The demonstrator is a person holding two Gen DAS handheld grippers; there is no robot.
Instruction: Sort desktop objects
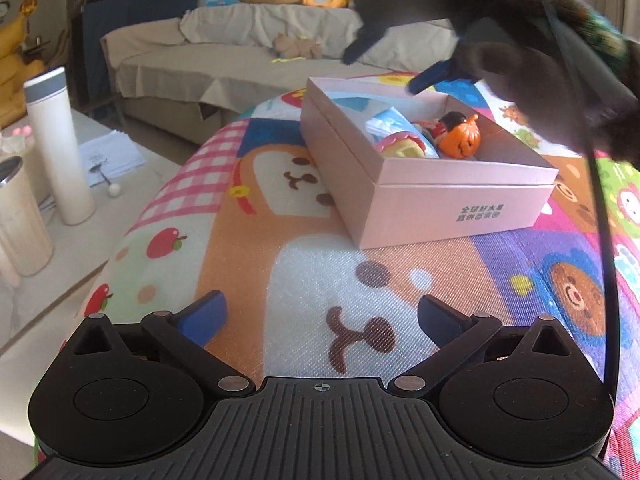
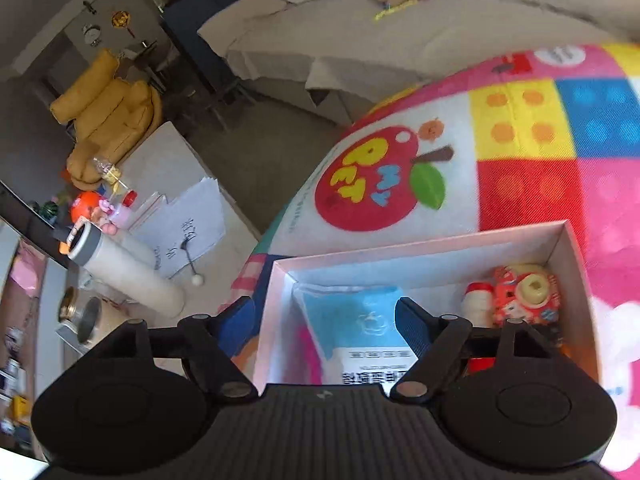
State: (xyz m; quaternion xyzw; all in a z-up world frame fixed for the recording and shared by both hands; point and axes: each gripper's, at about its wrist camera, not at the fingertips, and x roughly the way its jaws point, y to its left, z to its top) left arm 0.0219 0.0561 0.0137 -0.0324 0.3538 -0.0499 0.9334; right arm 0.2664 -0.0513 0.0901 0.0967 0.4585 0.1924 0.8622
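Note:
A pink cardboard box stands open on a colourful cartoon play mat. Inside lie a blue tissue packet, an orange pumpkin toy and a pink-rimmed toy. My left gripper is open and empty, low over the mat in front of the box. My right gripper is open and empty above the box's far side. In the right wrist view my right gripper hovers over the box, above the blue tissue packet, with a red toy and a small white bottle at the right end.
A low table on the left holds a tall white flask, a cream cup, papers and a small white ball. A covered sofa with plush toys stands behind. A black cable hangs at the right.

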